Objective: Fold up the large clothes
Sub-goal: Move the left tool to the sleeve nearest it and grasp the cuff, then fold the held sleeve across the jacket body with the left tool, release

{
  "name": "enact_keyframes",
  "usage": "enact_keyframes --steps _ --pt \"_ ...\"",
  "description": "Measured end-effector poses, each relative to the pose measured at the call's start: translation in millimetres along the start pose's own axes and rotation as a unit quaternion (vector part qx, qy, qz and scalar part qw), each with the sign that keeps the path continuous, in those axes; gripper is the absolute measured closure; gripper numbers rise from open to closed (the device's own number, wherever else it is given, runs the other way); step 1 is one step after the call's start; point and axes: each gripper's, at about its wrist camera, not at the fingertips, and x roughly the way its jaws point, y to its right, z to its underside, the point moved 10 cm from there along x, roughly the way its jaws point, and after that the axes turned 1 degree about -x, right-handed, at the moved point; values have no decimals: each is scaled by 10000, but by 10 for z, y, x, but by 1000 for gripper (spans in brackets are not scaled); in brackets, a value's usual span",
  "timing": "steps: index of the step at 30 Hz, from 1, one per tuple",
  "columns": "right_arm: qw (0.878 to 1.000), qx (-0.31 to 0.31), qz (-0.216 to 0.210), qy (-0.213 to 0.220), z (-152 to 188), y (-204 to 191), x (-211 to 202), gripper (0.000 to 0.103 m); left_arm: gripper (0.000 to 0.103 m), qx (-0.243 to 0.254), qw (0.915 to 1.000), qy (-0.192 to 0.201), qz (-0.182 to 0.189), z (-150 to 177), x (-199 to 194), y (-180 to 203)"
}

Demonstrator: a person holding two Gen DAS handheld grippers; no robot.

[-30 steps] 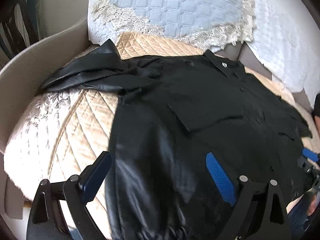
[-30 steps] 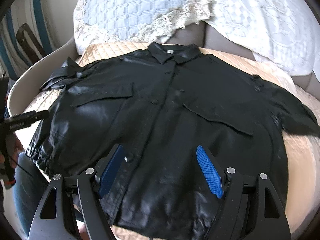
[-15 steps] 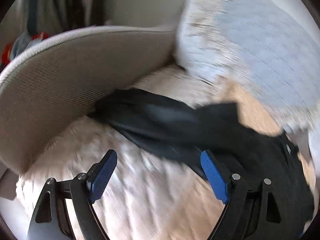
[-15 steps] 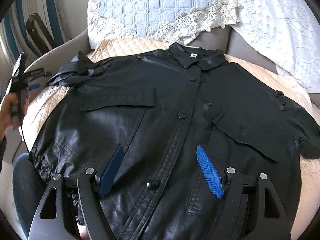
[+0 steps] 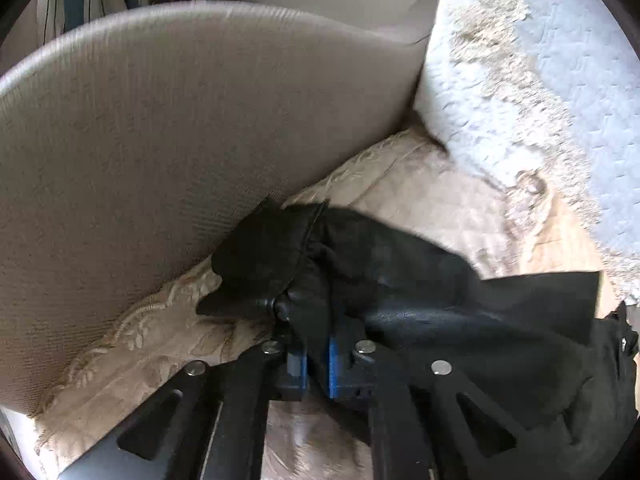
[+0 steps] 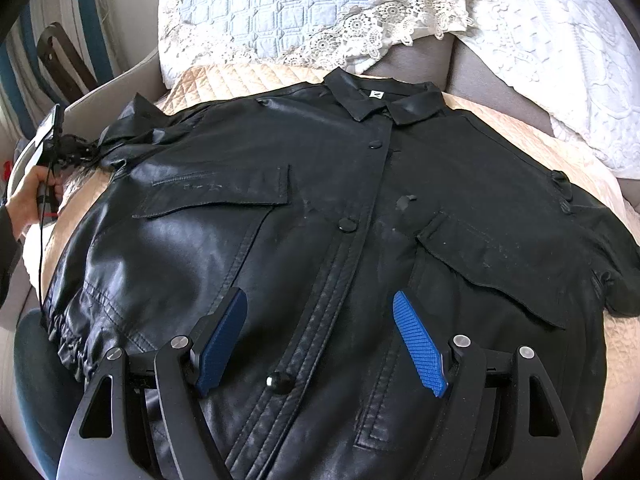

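Note:
A black leather-look jacket lies front up, buttoned, on a beige quilted sofa cover, collar toward the cushions. Its left sleeve is bunched against the grey armrest. My left gripper is closing on that sleeve end, and its blue pads pinch the black fabric. In the right wrist view the left gripper shows at the far left, held by a hand. My right gripper hovers open over the jacket's lower front, with nothing between its fingers.
The curved grey armrest rises just behind the pinched sleeve. A pale blue quilted cushion with a lace edge and a white lace cushion lean on the sofa back. The jacket's right sleeve lies spread out.
The left gripper swung left from over the jacket body to the sleeve end by the armrest and shut on it. The right gripper sank slightly toward the jacket and stayed open.

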Motion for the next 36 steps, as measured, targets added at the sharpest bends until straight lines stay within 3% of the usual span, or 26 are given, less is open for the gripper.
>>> enact_keyframes --steps 5,7,11,15,18,21,24,26,27,29,33,36 --pt "9999 116 -36 75 19 70 -76 27 98 225 9933 635 937 -230 -807 571" --pt "9998 182 -53 106 27 109 -113 27 98 529 9839 964 1412 -308 -1248 975" --pt "9993 320 -52 209 38 204 -216 27 98 1218 9535 1332 2415 -169 -2012 1932" --pt "9984 497 -9 255 86 340 -308 27 98 1789 9242 995 3225 400 -2235 2817" --pt "9973 698 19 226 162 482 -350 27 95 2083 9064 237 3666 1012 -2069 3320" --pt "9961 866 4 192 214 597 -373 27 85 2323 8894 -751 3865 1636 -1853 3522" --pt "9947 1005 -79 184 214 667 -373 27 81 2565 8780 -929 3933 1953 -1946 3458" --pt "9937 1076 -235 202 152 662 -345 27 75 2594 8780 -791 3945 1871 -2088 3277" --pt "9929 1120 -332 227 102 652 -321 27 67 2540 8820 -683 3911 1792 -2125 3160" --pt "9908 1216 -536 273 -30 619 -231 27 59 2418 8951 -435 3721 1639 -2089 2924" --pt "9846 1443 -964 206 -383 505 96 27 58 2350 9306 -273 2794 1317 -1662 2479" --pt "9767 1653 -1371 -17 -654 372 502 27 59 2221 9417 -578 2461 1324 -1234 2384"
